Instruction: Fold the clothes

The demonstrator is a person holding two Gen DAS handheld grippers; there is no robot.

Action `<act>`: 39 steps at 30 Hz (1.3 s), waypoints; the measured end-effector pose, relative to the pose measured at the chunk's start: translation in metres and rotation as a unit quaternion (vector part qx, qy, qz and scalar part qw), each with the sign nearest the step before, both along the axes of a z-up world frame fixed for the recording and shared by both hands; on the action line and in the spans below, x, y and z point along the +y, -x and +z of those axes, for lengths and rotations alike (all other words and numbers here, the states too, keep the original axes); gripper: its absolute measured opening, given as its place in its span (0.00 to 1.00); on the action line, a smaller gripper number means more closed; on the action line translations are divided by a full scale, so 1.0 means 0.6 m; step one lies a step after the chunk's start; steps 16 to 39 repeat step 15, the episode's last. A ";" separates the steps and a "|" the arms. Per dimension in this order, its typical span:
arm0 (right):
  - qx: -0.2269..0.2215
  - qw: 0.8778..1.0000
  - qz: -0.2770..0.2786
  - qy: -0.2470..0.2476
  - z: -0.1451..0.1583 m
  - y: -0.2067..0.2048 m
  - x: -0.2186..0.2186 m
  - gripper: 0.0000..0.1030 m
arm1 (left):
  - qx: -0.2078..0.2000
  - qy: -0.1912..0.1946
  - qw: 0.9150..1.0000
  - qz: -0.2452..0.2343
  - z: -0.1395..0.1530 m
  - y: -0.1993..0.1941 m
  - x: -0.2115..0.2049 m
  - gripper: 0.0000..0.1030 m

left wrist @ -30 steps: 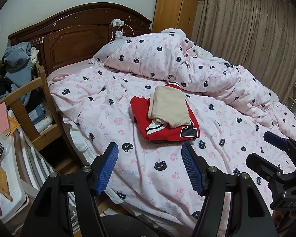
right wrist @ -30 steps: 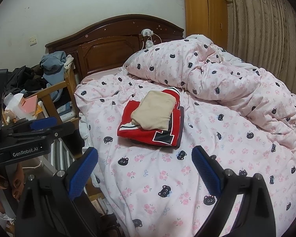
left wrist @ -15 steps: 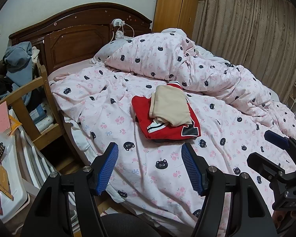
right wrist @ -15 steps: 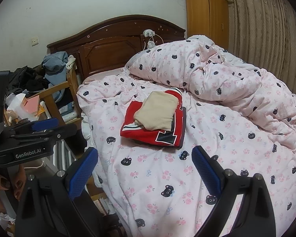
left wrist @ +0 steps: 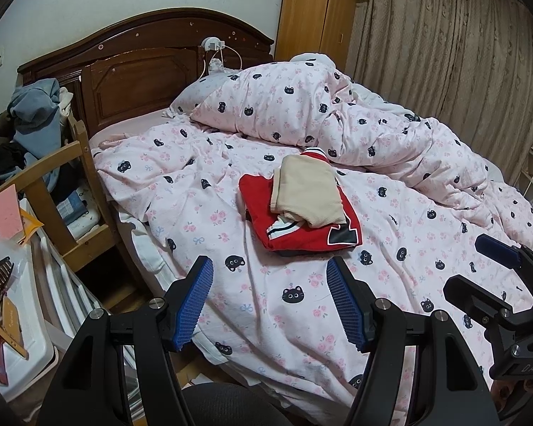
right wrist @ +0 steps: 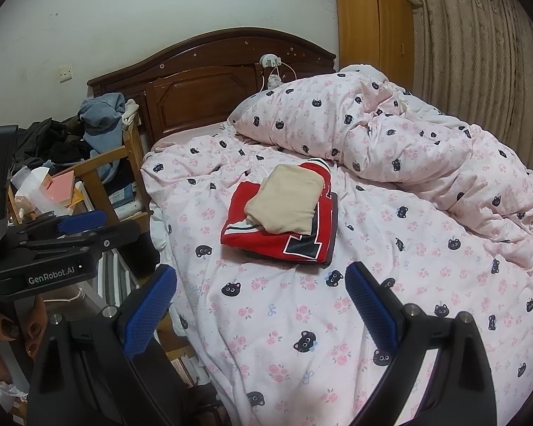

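Note:
A folded red garment (left wrist: 295, 229) (right wrist: 266, 227) lies on the pink cat-print bed cover (left wrist: 284, 298) (right wrist: 302, 319). A folded beige garment (left wrist: 307, 191) (right wrist: 286, 200) rests on top of it. My left gripper (left wrist: 270, 300) is open and empty, held near the bed's front edge, short of the pile. My right gripper (right wrist: 261, 305) is open and empty, also short of the pile. Each gripper shows at the side of the other's view: the right one in the left wrist view (left wrist: 497, 266) and the left one in the right wrist view (right wrist: 71, 227).
A bunched quilt (left wrist: 337, 117) (right wrist: 391, 124) lies behind the pile. A wooden chair with clothes (left wrist: 49, 163) (right wrist: 106, 135) stands left of the bed. White bins (left wrist: 25, 301) sit on the floor at left. A headboard (left wrist: 142, 64), a cabinet (left wrist: 312, 14) and curtains (left wrist: 462, 53) stand behind.
Both views have shifted slightly, so the pile sits a little to the right in each. Both grippers stay open and empty.

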State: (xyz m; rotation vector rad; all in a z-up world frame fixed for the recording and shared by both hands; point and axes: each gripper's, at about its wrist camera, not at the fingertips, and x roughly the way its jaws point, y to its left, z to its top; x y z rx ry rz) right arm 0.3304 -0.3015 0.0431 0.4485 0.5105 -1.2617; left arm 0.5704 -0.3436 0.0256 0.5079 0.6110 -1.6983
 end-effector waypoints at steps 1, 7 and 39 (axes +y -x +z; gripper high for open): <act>-0.001 1.000 0.000 0.000 0.000 0.000 0.000 0.95 | 0.000 0.001 1.000 0.000 0.000 0.000 0.001 0.59; -0.001 1.000 0.001 0.000 0.000 0.001 0.003 0.95 | -0.002 0.004 1.000 0.000 0.003 0.002 0.004 0.59; -0.003 1.000 0.000 -0.001 0.001 0.004 0.006 0.95 | -0.002 0.005 1.000 0.001 0.005 0.004 0.007 0.60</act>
